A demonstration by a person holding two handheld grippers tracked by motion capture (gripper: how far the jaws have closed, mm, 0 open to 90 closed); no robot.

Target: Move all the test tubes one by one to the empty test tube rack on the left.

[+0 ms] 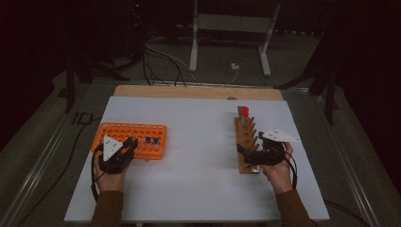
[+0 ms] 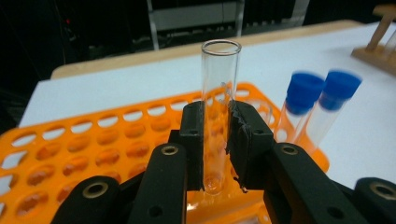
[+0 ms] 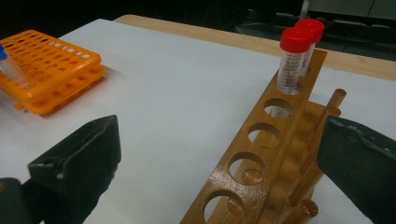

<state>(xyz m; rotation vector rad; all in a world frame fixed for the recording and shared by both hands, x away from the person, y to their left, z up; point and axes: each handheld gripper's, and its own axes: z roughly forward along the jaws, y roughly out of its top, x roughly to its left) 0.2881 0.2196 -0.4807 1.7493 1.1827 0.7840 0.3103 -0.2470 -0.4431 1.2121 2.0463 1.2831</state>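
Note:
My left gripper (image 2: 218, 137) is shut on a clear, uncapped test tube (image 2: 220, 79), held upright over the near holes of the orange tube rack (image 2: 88, 144). Two blue-capped tubes (image 2: 306, 100) stand in that rack to the right of the jaws. From above, the left gripper (image 1: 131, 143) sits at the orange rack's (image 1: 118, 130) near edge. My right gripper (image 3: 219, 135) is open wide, its jaws on either side of the near end of the wooden tube rack (image 3: 280, 126). Two red-capped tubes (image 3: 293, 58) stand at that rack's far end. The right gripper (image 1: 248, 153) rests by the wooden rack (image 1: 246, 135).
A white sheet (image 1: 198, 156) covers the table, with a wooden strip (image 1: 189, 91) at the far edge. Beyond it are cables and a white stand's legs (image 1: 194, 47) on the dark floor. Peg posts (image 3: 331, 105) rise along the wooden rack's right side.

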